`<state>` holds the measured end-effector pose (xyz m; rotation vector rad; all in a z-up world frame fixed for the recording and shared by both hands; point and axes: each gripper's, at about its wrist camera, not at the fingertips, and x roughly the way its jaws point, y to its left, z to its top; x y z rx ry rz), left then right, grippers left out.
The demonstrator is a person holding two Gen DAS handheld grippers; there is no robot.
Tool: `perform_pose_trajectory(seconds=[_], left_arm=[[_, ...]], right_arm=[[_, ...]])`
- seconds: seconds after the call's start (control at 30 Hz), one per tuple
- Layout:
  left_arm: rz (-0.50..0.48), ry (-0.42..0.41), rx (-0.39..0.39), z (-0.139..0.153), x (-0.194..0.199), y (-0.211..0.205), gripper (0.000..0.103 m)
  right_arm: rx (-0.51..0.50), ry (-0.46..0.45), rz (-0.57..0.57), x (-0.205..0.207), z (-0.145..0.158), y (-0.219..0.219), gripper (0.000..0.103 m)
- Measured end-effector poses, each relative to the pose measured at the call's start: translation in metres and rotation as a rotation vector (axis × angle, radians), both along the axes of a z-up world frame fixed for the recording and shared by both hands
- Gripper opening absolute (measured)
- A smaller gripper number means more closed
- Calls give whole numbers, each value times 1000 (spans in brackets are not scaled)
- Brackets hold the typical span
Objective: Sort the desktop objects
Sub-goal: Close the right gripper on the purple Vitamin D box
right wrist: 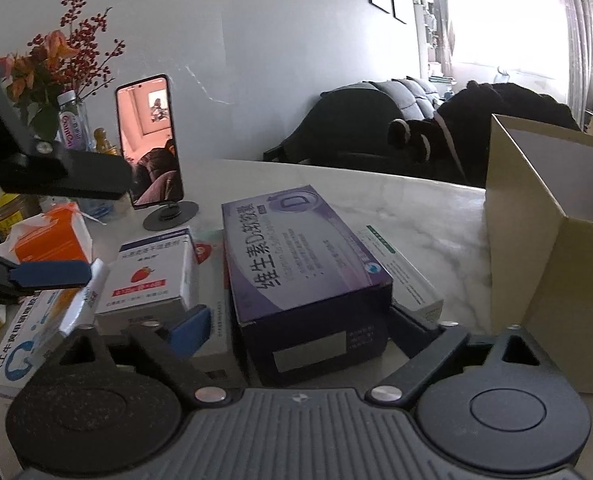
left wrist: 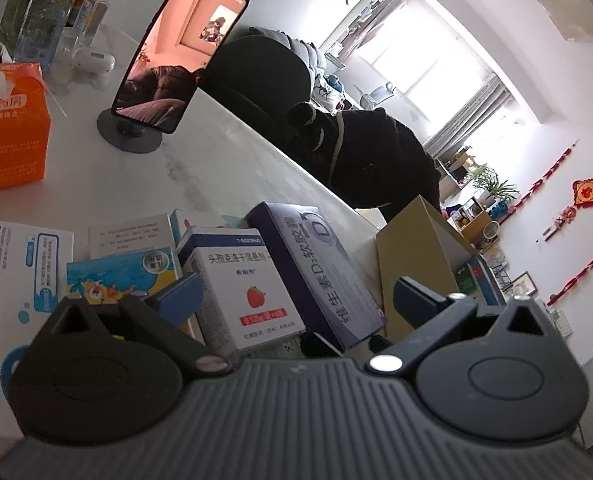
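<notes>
A purple vitamin box (right wrist: 296, 252) lies on top of other medicine boxes on the marble table (right wrist: 416, 216). My right gripper (right wrist: 300, 324) straddles its near end; the right finger sits against the box's side and the blue left pad (right wrist: 188, 328) stands a little off it. A white strawberry box (right wrist: 148, 280) lies just left of it. My left gripper (left wrist: 296, 294) hangs open above the strawberry box (left wrist: 244, 296) and the purple box (left wrist: 316, 272), holding nothing. In the right wrist view the left gripper (right wrist: 68, 224) shows at the far left.
An open cardboard box (right wrist: 536, 260) stands at the right with items inside. A phone on a stand (right wrist: 150, 140), an orange tissue box (right wrist: 52, 240), bottles and flowers sit at the back left. A large white box (left wrist: 12, 280) and a green-white box (right wrist: 400, 276) lie in the pile.
</notes>
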<state>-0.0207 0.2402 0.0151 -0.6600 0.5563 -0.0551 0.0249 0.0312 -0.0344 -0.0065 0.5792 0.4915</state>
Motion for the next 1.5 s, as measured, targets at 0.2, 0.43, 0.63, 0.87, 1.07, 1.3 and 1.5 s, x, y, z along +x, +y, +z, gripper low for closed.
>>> perform_pose_trajectory(seconds=[0.2,0.43,0.63,0.87,1.07,1.3,1.5], left_arm=[[-12,7,-27,-3,2,-3,103],[-13,21,-43,-7,2,-3,103],[1,13,-59,-7,3,0,103],[-6,17,-59,-8,7,0,103],[-10,13,-61,-8,6,0,103],[-25,21,-86,-11,11,-1,103],[-93,12,-249,-14,17,6,103]], right_arm=[[82,74,21,7,-4,-11,56],[131,73,27,4,2,-19,91],[105,10,-18,2,8,-23,94],[18,-64,70,13,12,-13,97],[9,-36,90,28,5,-6,92],[91,36,33,31,5,-15,87],[245,154,-26,35,8,-35,87]])
